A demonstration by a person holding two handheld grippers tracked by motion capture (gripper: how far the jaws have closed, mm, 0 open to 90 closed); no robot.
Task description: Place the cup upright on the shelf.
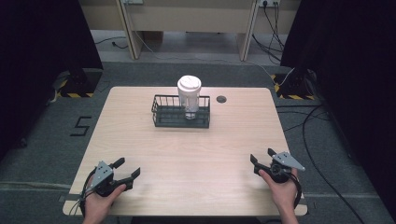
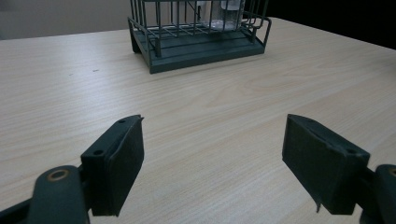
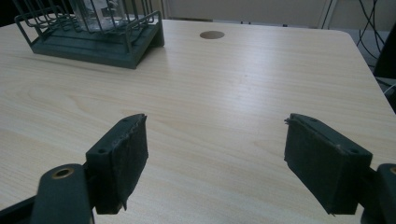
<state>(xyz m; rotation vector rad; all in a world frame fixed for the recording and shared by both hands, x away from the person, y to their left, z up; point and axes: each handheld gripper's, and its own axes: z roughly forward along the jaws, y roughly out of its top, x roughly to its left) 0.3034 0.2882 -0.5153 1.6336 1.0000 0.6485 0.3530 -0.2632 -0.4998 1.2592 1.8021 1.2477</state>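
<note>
A dark wire basket (image 1: 161,116) stands at the far middle of the wooden table (image 1: 187,154). Inside its right end a white lidded cup (image 1: 189,93) stands upright. The basket (image 2: 159,46) appears ahead in the left gripper view and at the upper left (image 3: 135,51) in the right gripper view. My left gripper (image 1: 127,169) rests near the front left corner, open, nothing between its jaws. Held at the front right, my right gripper (image 1: 263,156) is open and empty too. Both are far from the basket.
A round cable hole (image 1: 221,99) lies in the tabletop right of the basket. Cables (image 1: 317,154) trail over the grey floor to the right. Black curtains flank both sides and a wooden desk frame (image 1: 187,23) stands beyond.
</note>
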